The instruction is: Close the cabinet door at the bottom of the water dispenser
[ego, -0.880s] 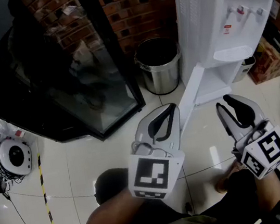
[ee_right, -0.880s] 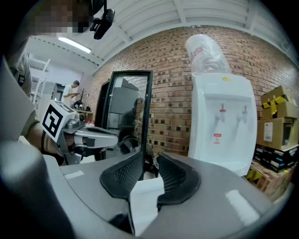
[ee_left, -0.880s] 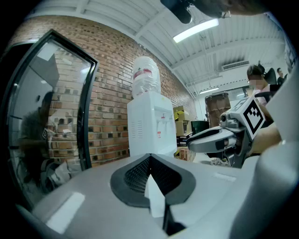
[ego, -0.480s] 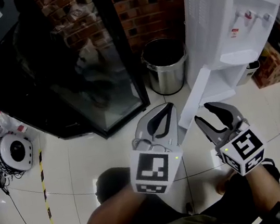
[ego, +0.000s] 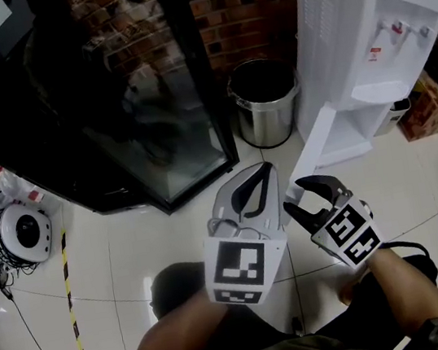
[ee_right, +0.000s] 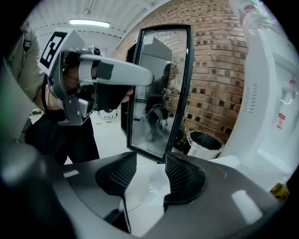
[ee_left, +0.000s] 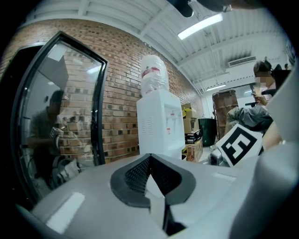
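The white water dispenser (ego: 361, 32) stands at the upper right against the brick wall. Its bottom cabinet door (ego: 314, 151) is swung wide open and juts out over the floor toward me. My right gripper (ego: 292, 196) is at the door's free end, open, one jaw on each side of the edge. In the right gripper view the white door panel (ee_right: 145, 184) lies between the spread pads, which do not press on it. My left gripper (ego: 267, 167) hovers just left of the door, shut and empty, its pads meeting at the tip (ee_left: 149, 157). The dispenser (ee_left: 161, 123) rises ahead of it.
A steel bin (ego: 263, 101) stands left of the dispenser. A large black glass-fronted cabinet (ego: 109, 105) fills the upper left. A round white device (ego: 18, 235) and striped floor tape (ego: 75, 316) lie at the left, with cardboard boxes (ego: 429, 95) at the right.
My right gripper has swung left from beside the door to its free end, with its jaws now around the edge. The left gripper has kept still.
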A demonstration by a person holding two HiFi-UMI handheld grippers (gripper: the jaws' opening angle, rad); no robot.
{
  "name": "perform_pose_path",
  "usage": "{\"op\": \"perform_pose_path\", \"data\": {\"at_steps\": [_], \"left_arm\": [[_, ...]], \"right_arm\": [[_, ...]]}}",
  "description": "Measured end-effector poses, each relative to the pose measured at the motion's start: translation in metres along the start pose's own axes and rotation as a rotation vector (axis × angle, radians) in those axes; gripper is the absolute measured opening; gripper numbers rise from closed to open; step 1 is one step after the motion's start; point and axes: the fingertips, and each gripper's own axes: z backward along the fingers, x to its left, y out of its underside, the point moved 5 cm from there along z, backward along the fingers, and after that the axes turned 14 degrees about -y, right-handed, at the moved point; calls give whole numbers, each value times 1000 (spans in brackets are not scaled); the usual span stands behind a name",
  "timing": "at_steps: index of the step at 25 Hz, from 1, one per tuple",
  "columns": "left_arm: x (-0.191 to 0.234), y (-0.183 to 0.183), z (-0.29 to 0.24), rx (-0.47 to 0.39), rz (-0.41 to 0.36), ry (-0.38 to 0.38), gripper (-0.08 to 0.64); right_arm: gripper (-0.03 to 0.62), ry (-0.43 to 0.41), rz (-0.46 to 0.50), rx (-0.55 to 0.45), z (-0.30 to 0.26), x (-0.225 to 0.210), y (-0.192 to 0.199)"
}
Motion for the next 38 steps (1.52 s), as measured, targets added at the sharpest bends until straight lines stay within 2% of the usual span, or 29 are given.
{"op": "perform_pose_path", "data": {"at_steps": [5,19,28,38], "left_arm": [[2,-3,2,-6,17,1,2],[-34,-17,-6,-37,17,84,0],[-79,-27,-17,-50,6,159,0],[-131,-31,-33,-39,-14,254,0]], "right_arm": [[188,-33,0,101,-16,4,20],[166,23,-69,130,30,9,53],[155,125,-158,144,80,-2,87],[120,272,-280,194,142,-39,127]]}}
